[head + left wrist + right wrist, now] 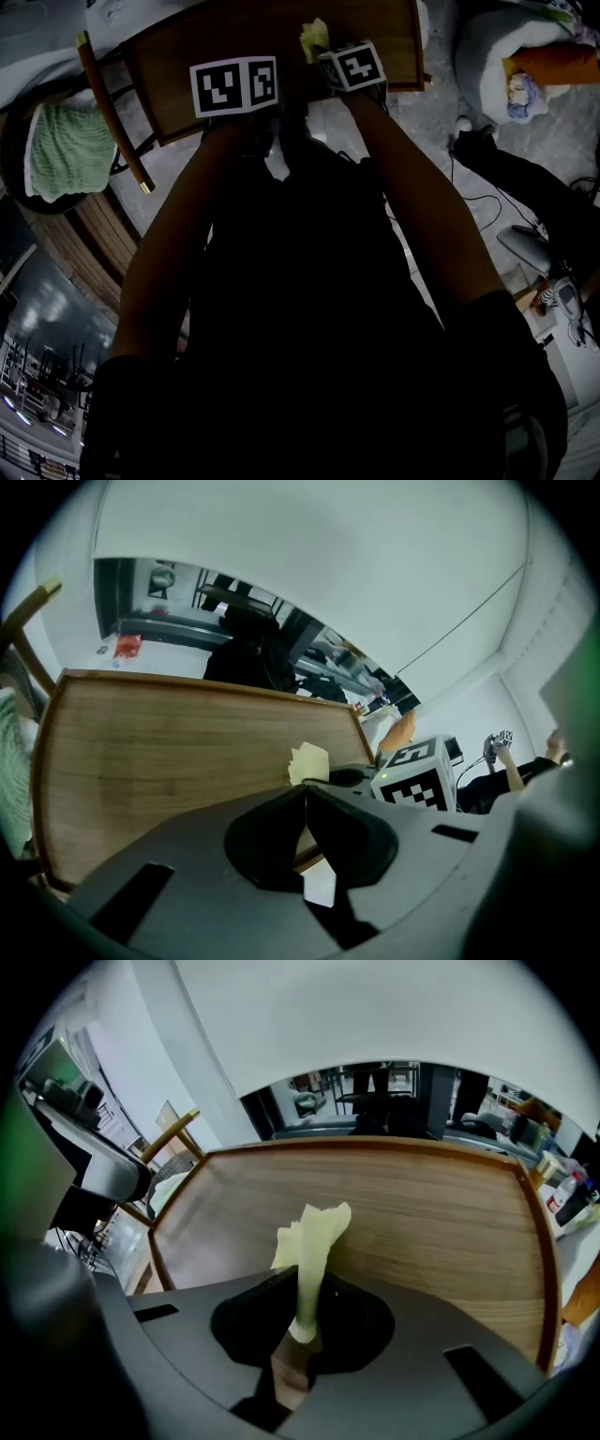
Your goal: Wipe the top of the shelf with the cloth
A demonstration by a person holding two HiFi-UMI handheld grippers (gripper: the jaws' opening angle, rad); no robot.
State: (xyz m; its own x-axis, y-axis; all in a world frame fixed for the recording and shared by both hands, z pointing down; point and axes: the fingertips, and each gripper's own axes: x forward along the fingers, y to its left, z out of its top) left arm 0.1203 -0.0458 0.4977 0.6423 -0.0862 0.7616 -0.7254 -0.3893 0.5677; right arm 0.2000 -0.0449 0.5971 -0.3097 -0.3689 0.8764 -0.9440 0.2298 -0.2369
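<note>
Yellow cloth (314, 1232) sticks forward from the right gripper (302, 1297), clamped between its jaws, over the wooden shelf top (431, 1213) near its front edge. The left gripper (306, 799), jaws pressed together on nothing, sits alongside.

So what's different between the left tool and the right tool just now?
The right tool pinches a pale yellow cloth; the left tool grips nothing. The right tool reaches slightly farther over the wooden shelf top than the left tool. Shared: both have their jaws closed and point across that shelf top.
</note>
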